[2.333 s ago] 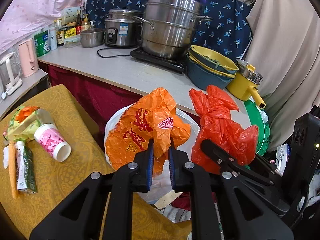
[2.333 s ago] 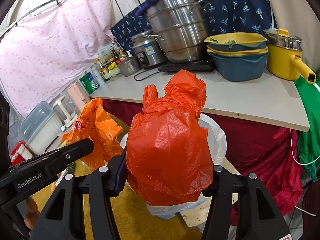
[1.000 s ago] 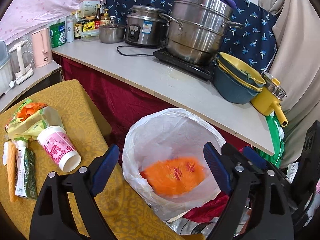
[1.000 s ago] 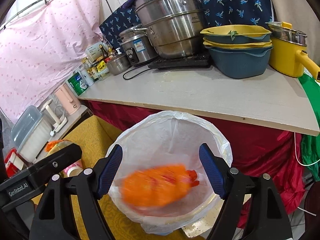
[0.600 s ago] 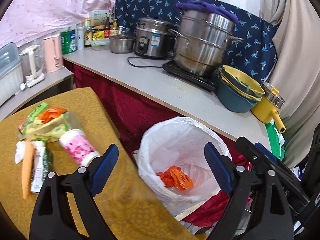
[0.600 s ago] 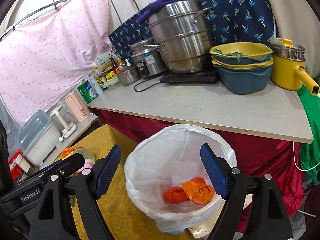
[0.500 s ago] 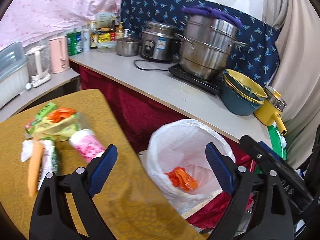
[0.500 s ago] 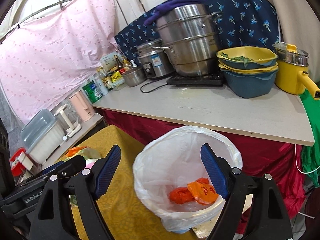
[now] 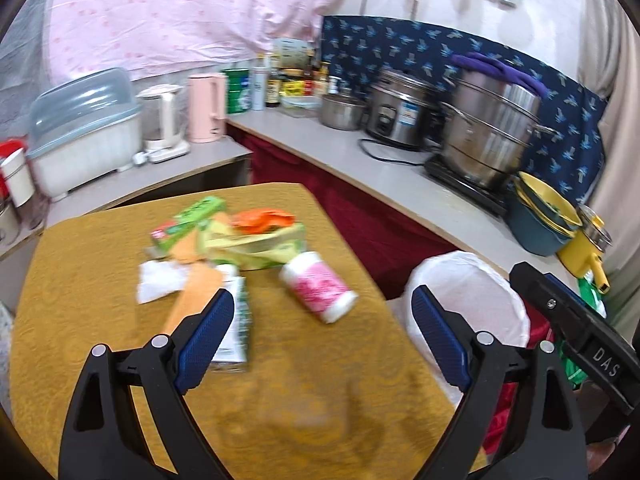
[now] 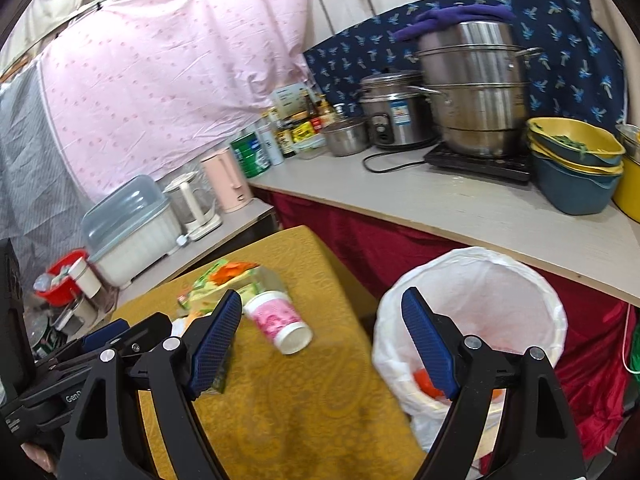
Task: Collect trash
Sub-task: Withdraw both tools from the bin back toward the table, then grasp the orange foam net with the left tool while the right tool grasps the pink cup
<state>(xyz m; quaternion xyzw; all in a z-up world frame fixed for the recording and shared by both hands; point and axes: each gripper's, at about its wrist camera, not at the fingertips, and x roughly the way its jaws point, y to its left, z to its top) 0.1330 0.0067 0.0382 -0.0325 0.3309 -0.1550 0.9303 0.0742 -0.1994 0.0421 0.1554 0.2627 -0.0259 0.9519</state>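
A trash pile lies on the yellow table (image 9: 304,392): a pink and white cup (image 9: 318,286) on its side, a yellow-green wrapper (image 9: 256,244), a green box (image 9: 186,222), a white tissue (image 9: 158,286) and a green sachet (image 9: 236,332). The cup (image 10: 278,320) also shows in the right wrist view. The white-lined bin (image 10: 516,292) stands to the table's right, with orange bags (image 10: 426,380) inside. My left gripper (image 9: 322,340) is open and empty above the table. My right gripper (image 10: 320,340) is open and empty between table and bin.
A counter (image 10: 480,208) behind carries a steel steamer pot (image 10: 472,88), rice cooker (image 10: 392,112), stacked bowls (image 10: 572,160) and bottles. A side shelf holds a pink kettle (image 9: 206,106) and a plastic box (image 9: 84,128). A red cloth hangs under the counter.
Both grippers opened and dropped the orange bags into the bin. Both then swung left from the bin towards the table, bringing the trash pile closer to centre.
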